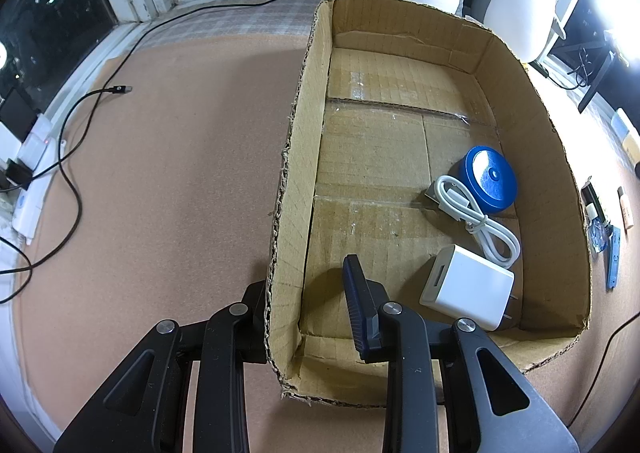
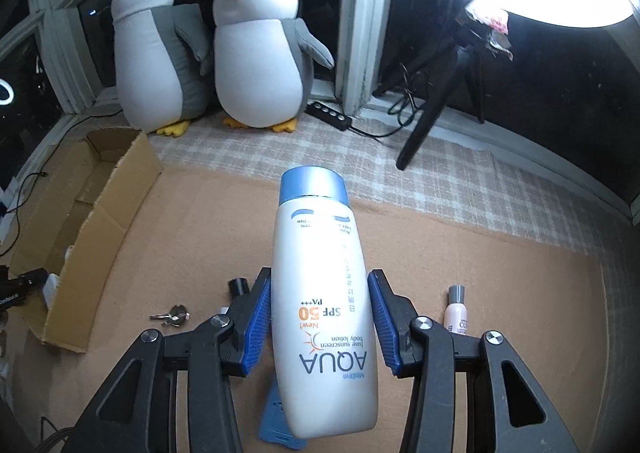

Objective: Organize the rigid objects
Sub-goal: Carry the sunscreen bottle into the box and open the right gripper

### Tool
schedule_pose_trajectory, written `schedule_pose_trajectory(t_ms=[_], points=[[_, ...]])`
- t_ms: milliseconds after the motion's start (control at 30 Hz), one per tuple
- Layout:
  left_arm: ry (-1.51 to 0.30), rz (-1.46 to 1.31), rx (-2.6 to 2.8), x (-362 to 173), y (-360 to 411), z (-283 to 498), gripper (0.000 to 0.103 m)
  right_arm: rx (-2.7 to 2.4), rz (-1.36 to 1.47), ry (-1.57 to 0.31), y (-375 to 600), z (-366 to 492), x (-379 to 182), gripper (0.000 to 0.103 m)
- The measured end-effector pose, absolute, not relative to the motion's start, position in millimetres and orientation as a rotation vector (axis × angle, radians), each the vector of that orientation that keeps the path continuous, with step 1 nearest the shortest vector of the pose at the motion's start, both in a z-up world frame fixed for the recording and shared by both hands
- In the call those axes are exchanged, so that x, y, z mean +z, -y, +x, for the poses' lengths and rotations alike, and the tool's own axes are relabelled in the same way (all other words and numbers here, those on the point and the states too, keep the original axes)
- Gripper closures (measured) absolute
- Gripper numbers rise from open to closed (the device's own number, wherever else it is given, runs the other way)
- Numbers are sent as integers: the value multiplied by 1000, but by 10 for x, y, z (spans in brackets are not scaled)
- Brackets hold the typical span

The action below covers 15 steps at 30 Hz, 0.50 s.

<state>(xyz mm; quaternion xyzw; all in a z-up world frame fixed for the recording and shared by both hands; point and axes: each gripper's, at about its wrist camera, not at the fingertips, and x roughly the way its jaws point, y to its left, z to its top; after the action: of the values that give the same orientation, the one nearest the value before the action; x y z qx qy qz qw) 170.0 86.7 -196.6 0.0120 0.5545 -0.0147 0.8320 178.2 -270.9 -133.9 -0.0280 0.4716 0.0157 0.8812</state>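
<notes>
My left gripper [image 1: 308, 293] is open and straddles the near left wall of the cardboard box [image 1: 296, 157], one finger outside, one inside. Inside the box lie a blue round puck [image 1: 490, 178], a coiled white cable [image 1: 476, 219] and a white charger cube [image 1: 468, 285]. My right gripper [image 2: 318, 317] is shut on a white AQUA sunscreen bottle [image 2: 324, 293] with a blue cap, held above the mat. The box also shows at the left of the right wrist view [image 2: 100, 229].
On the mat near the right gripper lie keys [image 2: 172, 315], a small dark cap [image 2: 238, 287], a small pink bottle [image 2: 456, 313] and a blue flat item [image 2: 274, 421]. Two plush penguins [image 2: 260, 53] and a tripod [image 2: 432, 109] stand behind. A black cable [image 1: 72, 173] lies left of the box.
</notes>
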Motion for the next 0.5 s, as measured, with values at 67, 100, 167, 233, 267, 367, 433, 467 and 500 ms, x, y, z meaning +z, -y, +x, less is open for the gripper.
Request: schedule_pose_trajectory(t_ms=[67, 100, 167, 233, 267, 367, 433, 467, 500], points=[[-1174, 24, -31, -1964, -863, 1704, 76, 68, -64, -963, 2549, 1792, -1235, 60], [-1171, 24, -31, -1962, -861, 1702, 76, 81, -69, -955, 2477, 1791, -1200, 60], [-1169, 20, -34, -1962, -879, 1702, 76, 117, -73, -940, 2296, 1795, -1131, 60], [-1169, 15, -38, -1961, -891, 1704, 76, 158, -71, -930, 2108, 1801, -1075, 60], [-1169, 13, -40, -1961, -897, 1705, 76, 172, -71, -926, 2037, 1805, -1065, 60], [-1167, 9, -46, -1963, -911, 1706, 76, 231, -73, -914, 1729, 1815, -1021, 60], [-1166, 3, -50, -1965, -924, 1706, 76, 262, -78, -906, 1544, 1826, -1005, 60], [-1166, 0, -52, -1965, -930, 1707, 76, 271, -81, -902, 1479, 1830, -998, 60], [-1166, -2, -54, -1965, -933, 1707, 76, 282, -80, -899, 1378, 1829, -982, 60]])
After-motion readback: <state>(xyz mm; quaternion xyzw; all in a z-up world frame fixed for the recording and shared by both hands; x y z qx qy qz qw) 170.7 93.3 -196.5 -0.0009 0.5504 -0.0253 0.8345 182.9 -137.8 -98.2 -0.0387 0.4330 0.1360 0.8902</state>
